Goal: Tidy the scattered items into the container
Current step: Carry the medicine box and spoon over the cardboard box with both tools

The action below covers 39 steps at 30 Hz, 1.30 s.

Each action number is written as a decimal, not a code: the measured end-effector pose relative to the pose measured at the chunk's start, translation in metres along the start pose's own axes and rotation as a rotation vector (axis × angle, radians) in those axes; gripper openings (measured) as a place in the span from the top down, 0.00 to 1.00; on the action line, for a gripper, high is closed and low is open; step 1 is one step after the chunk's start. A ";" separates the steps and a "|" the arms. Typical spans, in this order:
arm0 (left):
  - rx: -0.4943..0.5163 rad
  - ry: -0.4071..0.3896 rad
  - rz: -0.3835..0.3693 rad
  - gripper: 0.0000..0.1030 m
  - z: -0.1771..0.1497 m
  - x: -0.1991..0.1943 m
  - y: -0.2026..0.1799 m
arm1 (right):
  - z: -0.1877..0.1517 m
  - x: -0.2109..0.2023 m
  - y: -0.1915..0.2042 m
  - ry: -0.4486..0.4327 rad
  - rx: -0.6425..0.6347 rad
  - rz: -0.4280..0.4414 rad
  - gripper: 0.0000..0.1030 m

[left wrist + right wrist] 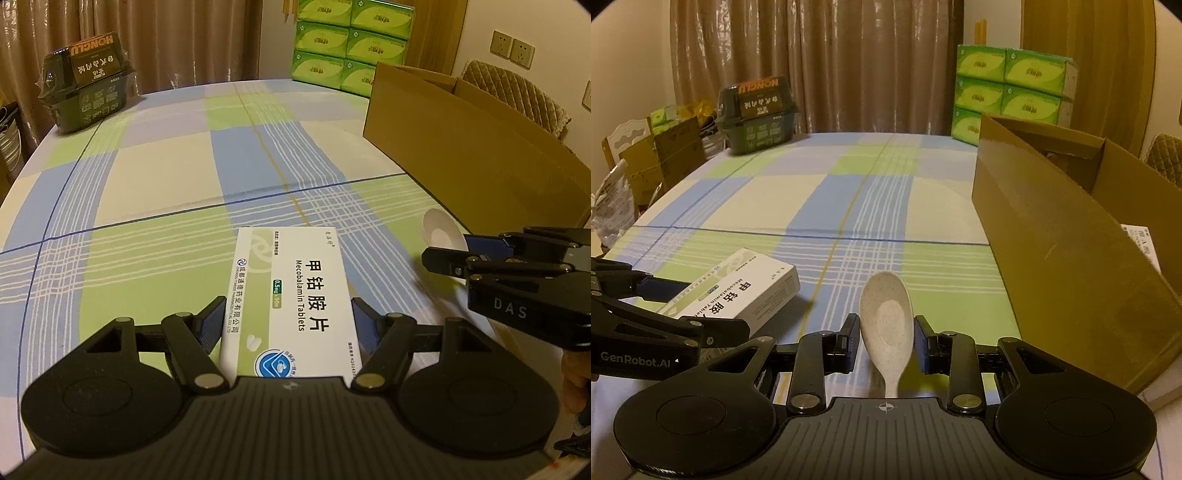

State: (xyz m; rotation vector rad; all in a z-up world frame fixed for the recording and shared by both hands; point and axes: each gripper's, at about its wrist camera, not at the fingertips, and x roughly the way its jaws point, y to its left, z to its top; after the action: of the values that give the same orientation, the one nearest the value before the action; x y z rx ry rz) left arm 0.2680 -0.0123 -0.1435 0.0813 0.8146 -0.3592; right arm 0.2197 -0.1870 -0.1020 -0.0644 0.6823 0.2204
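A white and green Mecobalamin tablet box (291, 299) lies between the fingers of my left gripper (290, 317), whose pads press its long sides. It also shows in the right wrist view (738, 291). A speckled white spoon (886, 317) sits bowl up between the pads of my right gripper (886, 343), which close on it. The spoon also shows in the left wrist view (441, 230). The open cardboard box (1071, 236) stands on the table to the right; it also shows in the left wrist view (461, 140).
The table has a blue, green and cream checked cloth (184, 177). A dark green wrapped pack (88, 85) sits at the far left corner. Stacked green tissue packs (351, 44) stand behind the table. A quilted chair (517, 92) is behind the cardboard box.
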 end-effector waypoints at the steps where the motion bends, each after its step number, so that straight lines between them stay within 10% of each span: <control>1: 0.001 -0.002 0.000 0.35 0.000 -0.001 0.000 | 0.001 -0.002 0.000 -0.001 0.000 -0.001 0.73; 39: -0.037 -0.132 0.011 0.35 0.014 -0.083 -0.035 | 0.040 -0.108 -0.009 -0.170 0.017 -0.017 0.73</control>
State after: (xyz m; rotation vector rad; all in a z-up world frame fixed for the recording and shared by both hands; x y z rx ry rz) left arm 0.2132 -0.0244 -0.0714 0.0269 0.6894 -0.3353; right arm 0.1650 -0.2105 -0.0025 -0.0345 0.5143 0.2008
